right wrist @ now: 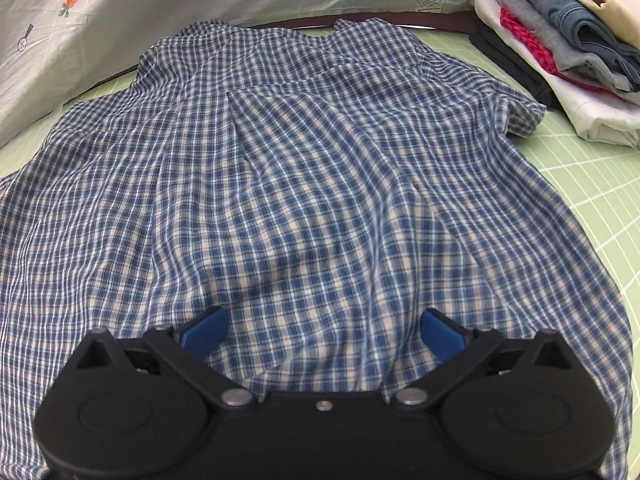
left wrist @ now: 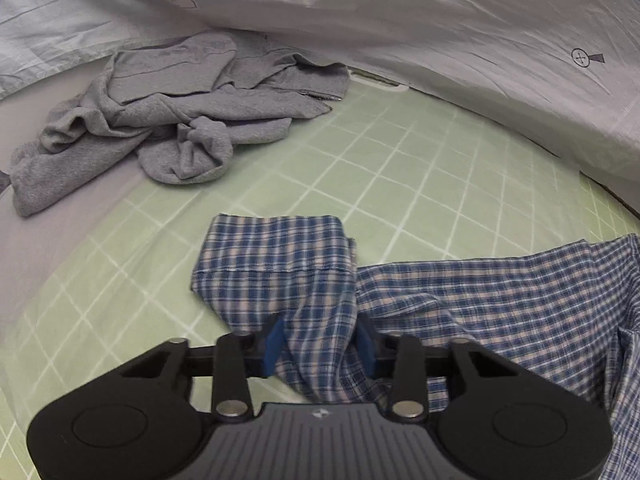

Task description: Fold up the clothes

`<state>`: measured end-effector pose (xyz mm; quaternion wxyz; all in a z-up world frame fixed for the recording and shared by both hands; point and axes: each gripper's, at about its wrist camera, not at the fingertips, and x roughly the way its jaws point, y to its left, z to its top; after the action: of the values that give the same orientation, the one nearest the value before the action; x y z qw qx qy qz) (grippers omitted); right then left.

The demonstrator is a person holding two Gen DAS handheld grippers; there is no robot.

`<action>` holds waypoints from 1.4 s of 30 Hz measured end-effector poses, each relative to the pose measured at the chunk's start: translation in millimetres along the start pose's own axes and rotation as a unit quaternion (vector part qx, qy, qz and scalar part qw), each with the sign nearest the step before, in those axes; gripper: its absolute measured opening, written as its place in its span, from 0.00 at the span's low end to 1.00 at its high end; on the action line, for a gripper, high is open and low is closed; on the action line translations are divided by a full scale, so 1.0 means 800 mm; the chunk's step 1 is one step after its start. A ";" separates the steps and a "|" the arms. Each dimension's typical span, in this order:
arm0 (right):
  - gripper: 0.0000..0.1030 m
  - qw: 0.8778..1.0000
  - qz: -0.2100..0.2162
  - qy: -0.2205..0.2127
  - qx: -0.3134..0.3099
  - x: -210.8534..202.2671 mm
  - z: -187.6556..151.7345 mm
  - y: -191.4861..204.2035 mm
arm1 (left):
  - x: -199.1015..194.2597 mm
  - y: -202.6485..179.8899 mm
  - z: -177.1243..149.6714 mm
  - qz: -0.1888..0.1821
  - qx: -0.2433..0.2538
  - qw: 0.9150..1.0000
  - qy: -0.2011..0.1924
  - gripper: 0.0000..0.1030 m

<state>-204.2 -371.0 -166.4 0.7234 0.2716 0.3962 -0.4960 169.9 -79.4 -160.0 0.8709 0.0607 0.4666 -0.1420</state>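
Left wrist view: left tool [left wrist: 320,346] pinches a sleeve of the blue checked cotton shirt [right wrist: 304,184] spread unfolded on the green gridded tabletop [left wrist: 420,184]; right tool [right wrist: 322,334] gapes wide. Crumpled grey garment [left wrist: 168,120] waits; folded clothes stack [right wrist: 560,52] done.

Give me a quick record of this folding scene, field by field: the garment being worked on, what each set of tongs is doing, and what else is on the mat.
garment: blue plaid shirt, spread on the green grid mat
left tongs: pads closed on a bunch of the shirt's sleeve
right tongs: open, over the shirt's body, gripping nothing
unfolded item: crumpled grey garment at the mat's far left
folded stack: at the far right
backdrop: white printed sheet
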 end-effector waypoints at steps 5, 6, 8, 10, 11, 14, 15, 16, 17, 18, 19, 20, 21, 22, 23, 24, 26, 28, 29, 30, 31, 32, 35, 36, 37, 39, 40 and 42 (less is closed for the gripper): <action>1.00 1.000 0.007 -0.008 -0.009 0.001 0.001 0.000 | -0.026 0.054 -0.004 -0.054 -0.116 0.991 -0.042 0.08; 1.00 1.000 0.007 -0.009 -0.010 0.001 0.001 0.000 | -0.040 0.062 -0.008 -0.065 -0.125 0.987 -0.071 0.09; 1.00 1.000 0.007 -0.011 -0.010 0.001 -0.001 0.001 | -0.074 0.079 -0.018 -0.085 -0.142 0.977 -0.136 0.14; 1.00 1.000 0.007 -0.013 -0.009 0.001 -0.001 0.001 | -0.088 0.094 -0.031 -0.087 -0.177 0.968 -0.155 0.16; 1.00 1.000 0.007 -0.013 -0.009 0.001 -0.001 0.001 | -0.093 0.102 -0.037 -0.083 -0.197 0.965 -0.154 0.18; 1.00 1.000 0.007 -0.014 -0.010 0.001 -0.002 0.001 | -0.083 0.124 -0.052 -0.052 -0.239 0.964 -0.101 0.18; 1.00 1.000 0.007 -0.015 -0.010 0.001 -0.003 0.001 | -0.081 0.131 -0.059 -0.040 -0.248 0.964 -0.087 0.18; 1.00 1.000 0.007 -0.015 -0.009 0.000 -0.003 0.002 | -0.081 0.136 -0.065 -0.038 -0.257 0.962 -0.080 0.18; 1.00 1.000 0.007 -0.015 -0.009 0.000 -0.004 0.002 | -0.081 0.142 -0.070 -0.037 -0.265 0.961 -0.073 0.21; 1.00 1.000 0.007 -0.015 -0.009 0.000 -0.004 0.002 | -0.081 0.148 -0.076 -0.036 -0.274 0.959 -0.066 0.28; 1.00 1.000 0.007 -0.016 -0.010 0.000 -0.004 0.001 | -0.080 0.152 -0.077 -0.036 -0.279 0.958 -0.061 0.32; 1.00 1.000 0.007 -0.016 -0.010 0.000 -0.004 0.001 | -0.077 0.155 -0.079 -0.033 -0.281 0.958 -0.058 0.39; 1.00 1.000 0.007 -0.016 -0.010 0.000 -0.004 0.001 | -0.075 0.155 -0.079 -0.029 -0.279 0.958 -0.055 0.43; 1.00 1.000 0.007 -0.016 -0.010 0.000 -0.005 0.001 | -0.071 0.156 -0.077 -0.027 -0.277 0.959 -0.053 0.45; 1.00 1.000 0.006 -0.016 -0.009 -0.001 -0.005 0.001 | -0.068 0.156 -0.075 -0.024 -0.274 0.960 -0.050 0.51; 1.00 1.000 0.006 -0.016 -0.009 -0.001 -0.005 0.001 | -0.063 0.157 -0.073 -0.022 -0.273 0.961 -0.046 0.59; 1.00 1.000 0.004 -0.016 -0.008 -0.001 -0.005 0.001 | -0.052 0.156 -0.064 -0.004 -0.270 0.962 -0.035 0.64; 1.00 1.000 0.002 -0.011 -0.007 -0.002 -0.004 0.003 | -0.043 0.155 -0.052 0.005 -0.259 0.965 -0.036 0.64; 1.00 1.000 0.001 -0.008 -0.010 -0.002 -0.003 0.004 | -0.038 0.154 -0.047 0.006 -0.251 0.967 -0.036 0.65; 1.00 1.000 -0.001 -0.006 -0.013 -0.003 -0.003 0.005 | -0.032 0.154 -0.040 0.007 -0.243 0.969 -0.034 0.65; 1.00 1.000 -0.004 -0.005 -0.017 -0.005 -0.004 0.007 | -0.026 0.153 -0.034 0.010 -0.233 0.972 -0.031 0.65; 1.00 1.000 -0.008 -0.005 -0.022 -0.007 -0.006 0.010 | -0.019 0.152 -0.029 0.014 -0.222 0.975 -0.027 0.65; 1.00 0.999 -0.030 -0.010 -0.042 -0.013 -0.009 0.021 | -0.006 0.145 -0.014 0.033 -0.176 0.984 -0.020 0.66; 1.00 0.998 -0.037 -0.010 -0.048 -0.014 -0.009 0.025 | -0.003 0.143 -0.010 0.036 -0.166 0.985 -0.016 0.66; 1.00 0.997 -0.046 -0.009 -0.055 -0.016 -0.010 0.028 | -0.001 0.142 -0.008 0.037 -0.160 0.986 -0.015 0.66; 1.00 0.996 -0.065 -0.006 -0.069 -0.021 -0.012 0.034 | 0.001 0.139 -0.006 0.049 -0.139 0.989 -0.016 0.49; 1.00 0.994 -0.074 -0.004 -0.075 -0.023 -0.013 0.037 | 0.001 0.137 -0.005 0.049 -0.124 0.991 -0.019 0.42; 1.00 0.992 -0.091 -0.002 -0.084 -0.028 -0.019 0.040 | 0.002 0.133 -0.005 0.049 -0.092 0.994 -0.023 0.18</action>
<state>-183.2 -336.3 -155.8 0.6959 0.1719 0.4583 -0.5254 200.3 22.4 -166.4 0.8893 -0.0006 0.4537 -0.0570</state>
